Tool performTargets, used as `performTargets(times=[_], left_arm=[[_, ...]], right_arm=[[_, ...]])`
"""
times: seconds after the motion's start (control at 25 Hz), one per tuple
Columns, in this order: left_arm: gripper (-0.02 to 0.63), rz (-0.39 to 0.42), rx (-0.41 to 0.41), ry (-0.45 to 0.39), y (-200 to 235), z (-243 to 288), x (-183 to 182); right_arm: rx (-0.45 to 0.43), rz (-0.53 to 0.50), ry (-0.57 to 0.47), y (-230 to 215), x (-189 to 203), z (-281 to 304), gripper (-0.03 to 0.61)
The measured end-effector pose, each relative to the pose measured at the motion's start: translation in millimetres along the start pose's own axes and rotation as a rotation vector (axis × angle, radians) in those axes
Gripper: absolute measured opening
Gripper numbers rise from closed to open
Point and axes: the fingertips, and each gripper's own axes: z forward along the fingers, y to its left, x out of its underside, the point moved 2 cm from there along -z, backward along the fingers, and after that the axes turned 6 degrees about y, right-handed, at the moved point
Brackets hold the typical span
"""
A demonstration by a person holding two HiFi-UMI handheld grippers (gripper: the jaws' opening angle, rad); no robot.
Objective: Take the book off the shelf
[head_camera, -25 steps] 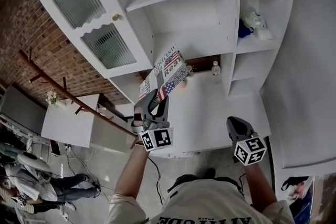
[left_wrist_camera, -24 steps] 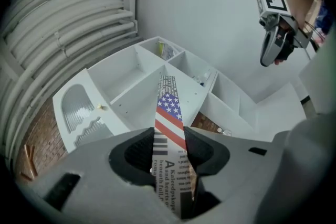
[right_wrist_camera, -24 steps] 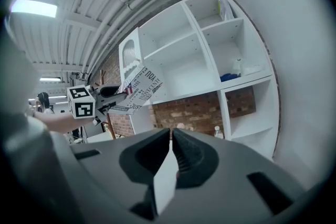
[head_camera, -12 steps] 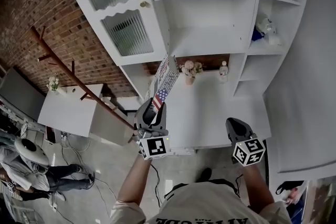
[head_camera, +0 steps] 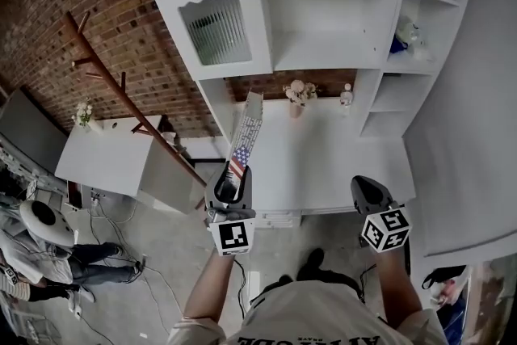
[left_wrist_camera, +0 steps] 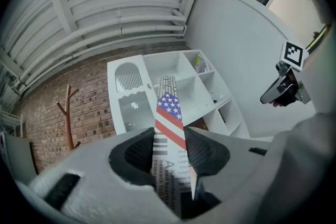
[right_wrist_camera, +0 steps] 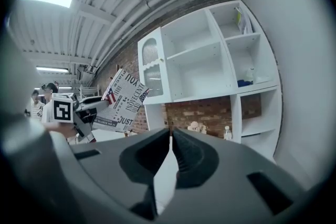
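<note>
- Book (head_camera: 245, 133) is off the shelf (head_camera: 339, 52). It hangs in the air above the left front corner of the desk (head_camera: 339, 166), touching neither.
- Left gripper (head_camera: 230, 183) is clamped on the book's near end. In the left gripper view both pads press on the covers, with the flag print rising straight out between them.
- Long axis: the book runs from the jaws away toward the shelf, leaning slightly to the right in the head view. It shows edge-on to the head camera. In the right gripper view its broad printed cover is seen, so that cover faces the right side.
- Right gripper (head_camera: 363, 190) has its jaws together on nothing. It sits at the desk's front right, well apart from the book, so the left hand alone carries it.
- Bare desk top lies to the right of the book and below it. The vase (head_camera: 297, 93) and bottle (head_camera: 346, 97) stand at the desk's back, near the book's far tip but apart from it.
- Judgement: the taking-off looks done. If the book is to be laid down, the move would be rightward and down with a roll to bring a cover flat, keeping the far tip short of the vase.
</note>
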Motion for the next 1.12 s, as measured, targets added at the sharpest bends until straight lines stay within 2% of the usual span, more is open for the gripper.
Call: performTargets(times=[0.16,0.36,0.56,0.8,1.12], left_arm=[[0.181,-0.021,0.012,-0.005,3,-34,9],[0.181,-0.149,0.009,-0.033,6,-71,1],[0.181,-0.154,0.024,-0.037,3,-98,9],[0.181,-0.228,0.022,0.002,-9,-110,19],[0.181,-0.309,-0.039,0.001,-25,-125,6]], right_arm=[[0.036,-0.003,-0.012,16,7,-30,0.034],[0.085,-0.008,-0.020,27,16,-68,0.034],[0.120,-0.017,-0.028,29,22,-101,0.034],[0.122,-0.035,-0.058,18,14,-120,0.034],[0.088,-0.050,-0.060,-11,8,-133,0.034]])
